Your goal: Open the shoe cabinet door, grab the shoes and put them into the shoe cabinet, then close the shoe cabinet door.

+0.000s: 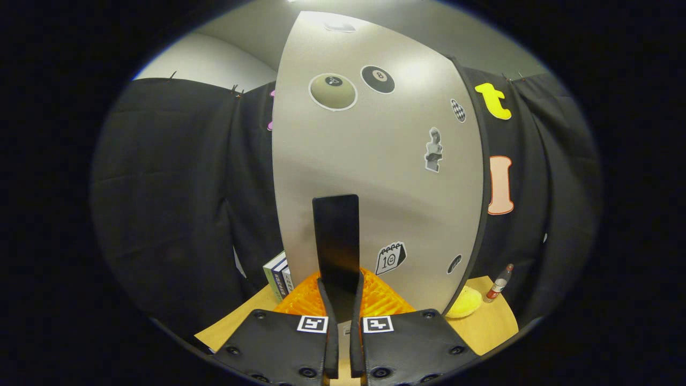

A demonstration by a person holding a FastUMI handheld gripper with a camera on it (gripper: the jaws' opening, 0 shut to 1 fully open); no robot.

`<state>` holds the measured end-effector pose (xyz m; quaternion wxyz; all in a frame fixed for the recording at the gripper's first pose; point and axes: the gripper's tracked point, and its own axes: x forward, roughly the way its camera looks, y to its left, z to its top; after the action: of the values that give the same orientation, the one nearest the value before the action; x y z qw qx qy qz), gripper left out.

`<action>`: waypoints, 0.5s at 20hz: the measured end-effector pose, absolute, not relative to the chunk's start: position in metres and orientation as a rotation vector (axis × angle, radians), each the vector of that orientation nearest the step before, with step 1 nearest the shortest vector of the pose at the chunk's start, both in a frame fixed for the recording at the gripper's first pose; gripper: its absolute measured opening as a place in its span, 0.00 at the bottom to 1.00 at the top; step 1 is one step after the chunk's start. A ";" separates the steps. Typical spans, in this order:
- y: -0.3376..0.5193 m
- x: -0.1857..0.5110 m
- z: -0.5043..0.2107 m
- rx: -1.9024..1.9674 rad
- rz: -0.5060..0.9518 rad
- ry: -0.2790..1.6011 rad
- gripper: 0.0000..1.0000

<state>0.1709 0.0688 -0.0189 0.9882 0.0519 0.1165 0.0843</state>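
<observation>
The claw (341,292) is pinched on the black handle (336,241) of the grey door (375,171), right in front. I think the door is just being opened; no shoes put in yet

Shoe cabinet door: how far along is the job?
Nothing looks finished for certain. In hand: the gripper is shut on the black handle of the shoe cabinet door, whose stickered front faces it. Whether this grip opens or closes it, I can't tell, so stowing the shoes may remain.

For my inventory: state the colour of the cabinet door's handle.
Black handle, on the silver-grey door, gripper fingers closed around it; gripper view.
</observation>
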 end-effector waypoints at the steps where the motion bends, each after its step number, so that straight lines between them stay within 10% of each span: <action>1: 0.066 0.167 -0.018 0.100 0.175 0.230 0.10; 10: 0.032 0.136 -0.016 0.107 0.153 0.223 0.10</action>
<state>0.1362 0.0317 -0.0164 0.9894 0.0535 0.1112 0.0762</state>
